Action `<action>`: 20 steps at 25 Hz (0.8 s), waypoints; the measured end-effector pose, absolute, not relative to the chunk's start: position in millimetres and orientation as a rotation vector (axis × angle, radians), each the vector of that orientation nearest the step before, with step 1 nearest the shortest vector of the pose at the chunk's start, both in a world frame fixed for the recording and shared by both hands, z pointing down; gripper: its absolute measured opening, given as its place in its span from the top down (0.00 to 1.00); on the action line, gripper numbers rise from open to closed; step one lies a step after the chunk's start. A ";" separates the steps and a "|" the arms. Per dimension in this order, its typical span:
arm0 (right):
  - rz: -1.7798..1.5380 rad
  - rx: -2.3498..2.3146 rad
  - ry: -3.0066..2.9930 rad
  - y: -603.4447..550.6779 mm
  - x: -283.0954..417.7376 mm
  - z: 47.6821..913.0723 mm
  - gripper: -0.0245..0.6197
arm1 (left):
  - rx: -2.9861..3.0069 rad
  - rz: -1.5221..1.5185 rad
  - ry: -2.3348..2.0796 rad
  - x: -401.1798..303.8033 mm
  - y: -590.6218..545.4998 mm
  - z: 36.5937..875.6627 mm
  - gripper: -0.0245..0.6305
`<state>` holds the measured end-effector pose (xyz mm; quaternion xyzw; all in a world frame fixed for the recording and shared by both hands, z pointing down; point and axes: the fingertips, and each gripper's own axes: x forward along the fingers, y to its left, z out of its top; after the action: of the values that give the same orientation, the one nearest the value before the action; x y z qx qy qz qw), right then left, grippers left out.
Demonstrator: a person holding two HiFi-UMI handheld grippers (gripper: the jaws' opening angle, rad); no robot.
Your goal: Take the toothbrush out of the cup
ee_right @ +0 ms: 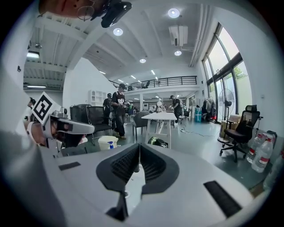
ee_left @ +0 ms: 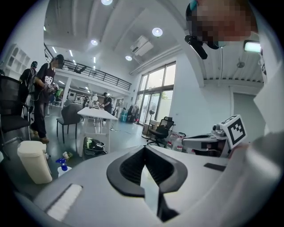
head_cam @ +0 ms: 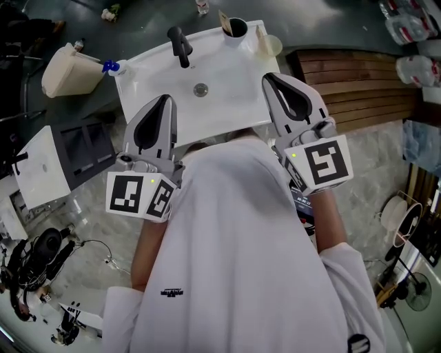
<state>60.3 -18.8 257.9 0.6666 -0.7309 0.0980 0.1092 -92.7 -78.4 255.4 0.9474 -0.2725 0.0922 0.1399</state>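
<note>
A white cup [head_cam: 236, 29] with a dark inside stands at the far right corner of the white sink [head_cam: 227, 76]. A pale toothbrush handle [head_cam: 224, 21] leans out over the cup's left rim. My left gripper [head_cam: 167, 100] hovers over the sink's near left edge, shut and holding nothing. My right gripper [head_cam: 268, 78] is over the sink's right side, a short way in front of the cup, also shut and empty. In the left gripper view the left gripper [ee_left: 144, 150] has its jaws closed tip to tip. The right gripper [ee_right: 139, 147] in its own view looks the same.
A black faucet [head_cam: 180, 45] and a drain [head_cam: 200, 89] sit in the sink. A second pale cup [head_cam: 273, 45] stands right of the first. A beige bin [head_cam: 67, 69] and blue spray bottle [head_cam: 110, 67] are left of the sink, a slatted wooden bench [head_cam: 358, 89] right. People stand in the hall behind.
</note>
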 end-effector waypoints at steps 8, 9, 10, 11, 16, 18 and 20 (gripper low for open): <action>0.193 1.878 -2.166 -16.0 44.0 255.8 0.95 | 2.739 0.262 -0.755 -89.0 -74.0 253.4 0.96; 0.198 1.878 -2.165 -16.3 43.7 256.8 0.95 | 2.739 0.263 -0.753 -88.5 -74.3 253.7 0.96; 0.207 1.882 -2.166 -16.5 43.9 257.4 0.95 | 2.739 0.265 -0.751 -88.1 -74.5 254.3 0.96; 0.215 1.885 -2.169 -16.7 44.3 257.7 0.95 | 2.738 0.266 -0.749 -87.9 -74.5 255.1 0.96; 0.263 1.882 -2.175 -15.5 47.5 261.3 0.95 | 2.725 0.277 -0.729 -86.7 -72.8 259.5 0.96; 0.277 1.872 -2.171 -14.6 48.6 262.8 0.95 | 2.729 0.278 -0.723 -85.7 -72.3 259.0 0.96; 0.268 1.863 -2.168 -13.9 48.4 263.7 0.95 | 2.731 0.276 -0.721 -84.9 -73.0 258.8 0.96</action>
<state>48.4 -13.9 263.7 0.6430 -0.7482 0.0926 0.1346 -84.9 -73.0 258.8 0.9512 -0.2512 0.0960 0.1511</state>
